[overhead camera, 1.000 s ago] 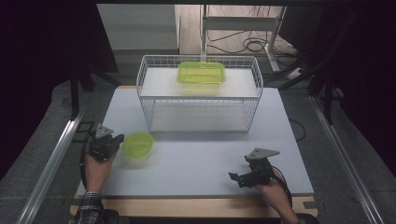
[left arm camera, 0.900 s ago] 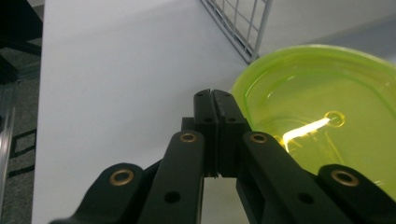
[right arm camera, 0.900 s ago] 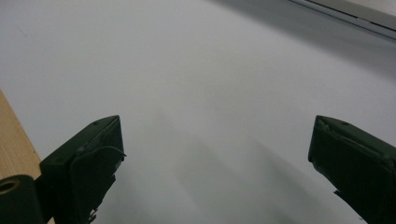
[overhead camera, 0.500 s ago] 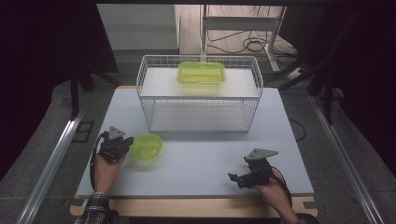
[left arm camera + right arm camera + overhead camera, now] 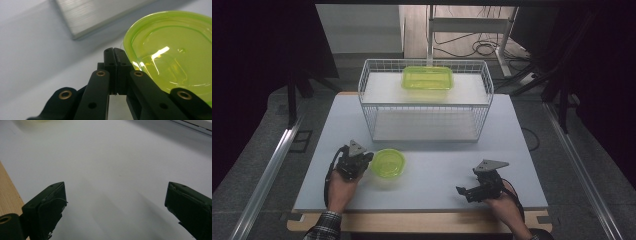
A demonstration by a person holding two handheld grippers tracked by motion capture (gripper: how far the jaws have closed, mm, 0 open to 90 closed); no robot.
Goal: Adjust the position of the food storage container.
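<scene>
**While the Right Hand Waits, the Left Slides the Green Bowl Across**

As the left gripper [image 5: 362, 161] travels rightward along the desk [image 5: 432, 175], the round green bowl [image 5: 388, 162] goes with it. A second ago that bowl sat nearer the left edge; now it rests closer to the middle, in front of the white wire basket [image 5: 426, 102]. It has shifted steadily across all three looks from the high view, always just at the gripper's nose.

Up close in the left gripper view, the jaws are clenched tight, the two black pads pressed together with nothing between them. The bowl's rim [image 5: 127, 42] lies just beside them on the right, touching or very nearly so; I cannot tell whether there is real contact. So this reads as a push rather than a grasp: closed jaws nudging the bowl sideways.

Over on the other side, the right gripper [image 5: 472, 190] has not budged. It sits low near the front edge of the desk, and its own view shows the jaws spread wide, released, with bare desk between them.

Up in the basket, a rectangular green container [image 5: 427, 77] sits on the top shelf, well apart from the action.

My read: the bowl is being brought toward the centre, perhaps within reach of that waiting right hand, or lined up with the basket. Nothing lifted yet.
</scene>
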